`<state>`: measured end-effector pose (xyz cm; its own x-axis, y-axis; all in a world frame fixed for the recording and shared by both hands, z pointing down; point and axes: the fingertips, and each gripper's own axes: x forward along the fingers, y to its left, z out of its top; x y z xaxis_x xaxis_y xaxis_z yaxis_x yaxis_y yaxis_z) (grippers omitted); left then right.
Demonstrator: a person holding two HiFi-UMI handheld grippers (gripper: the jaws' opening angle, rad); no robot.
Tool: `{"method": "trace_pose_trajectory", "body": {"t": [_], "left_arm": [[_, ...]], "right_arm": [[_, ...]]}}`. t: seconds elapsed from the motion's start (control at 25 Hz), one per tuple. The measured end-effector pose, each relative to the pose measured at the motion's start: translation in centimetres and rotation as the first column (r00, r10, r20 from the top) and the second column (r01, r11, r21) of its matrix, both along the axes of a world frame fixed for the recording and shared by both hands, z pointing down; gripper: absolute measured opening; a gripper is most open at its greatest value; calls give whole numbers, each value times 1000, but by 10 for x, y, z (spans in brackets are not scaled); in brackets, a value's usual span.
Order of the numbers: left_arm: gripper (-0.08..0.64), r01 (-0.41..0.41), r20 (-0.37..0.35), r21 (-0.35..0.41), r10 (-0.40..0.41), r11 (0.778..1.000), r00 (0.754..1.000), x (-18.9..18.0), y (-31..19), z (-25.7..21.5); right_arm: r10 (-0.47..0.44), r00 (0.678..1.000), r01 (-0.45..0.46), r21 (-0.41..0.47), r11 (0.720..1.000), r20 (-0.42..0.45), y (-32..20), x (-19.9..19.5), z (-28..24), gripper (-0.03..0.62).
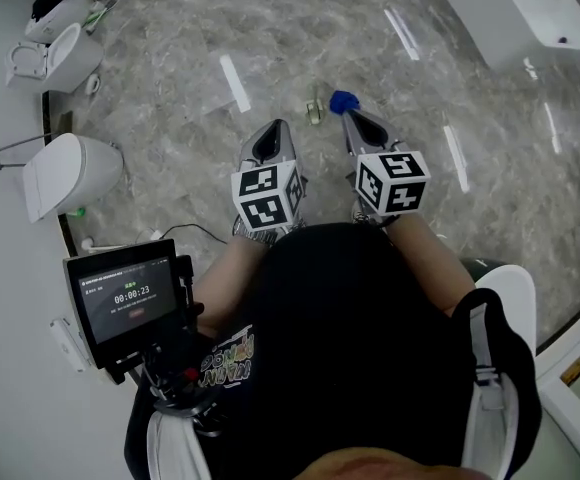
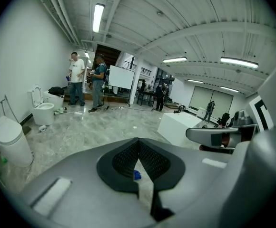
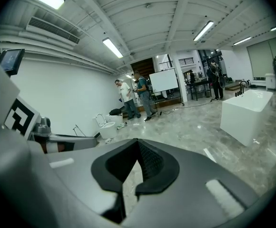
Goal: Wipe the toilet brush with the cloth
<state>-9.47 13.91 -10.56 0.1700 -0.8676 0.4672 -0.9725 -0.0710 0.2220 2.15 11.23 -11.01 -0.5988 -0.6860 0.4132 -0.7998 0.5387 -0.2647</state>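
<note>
Both hand-held grippers are up in front of the person, side by side over the grey marble floor, marker cubes facing the head cam. L hand-held gripper: jaws fully together, black pads meeting at the tip, nothing between them, as its own view shows. R hand-held gripper: same, jaws closed tip to tip and empty, also clear in its own view. Neither touches a task item. A small blue item lies on the floor just past the R tip; can't tell if it's the cloth or the brush head. It also shows as a blue speck through the gap under the L jaws. A pale thin item sits just beside it, too small to ID. Toilets line the wall at left, and a white block stands at top right. A chest-mounted screen shows a timer. Two people stand far off by the wall.
</note>
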Motion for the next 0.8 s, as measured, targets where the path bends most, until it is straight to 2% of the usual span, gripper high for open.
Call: {"method": "trace_pose_trajectory", "body": {"t": [0.32,0.8], "left_arm": [[0,-36,-1,8,36,999,999,11,0,0],[0,-34,-3,7,34,999,999,14,2,0]], "right_arm": [[17,1000,-17,22,1000,-2,1,6,-7,2],[3,1000,-2,15,1000,-5,3,5,-10,2]]}}
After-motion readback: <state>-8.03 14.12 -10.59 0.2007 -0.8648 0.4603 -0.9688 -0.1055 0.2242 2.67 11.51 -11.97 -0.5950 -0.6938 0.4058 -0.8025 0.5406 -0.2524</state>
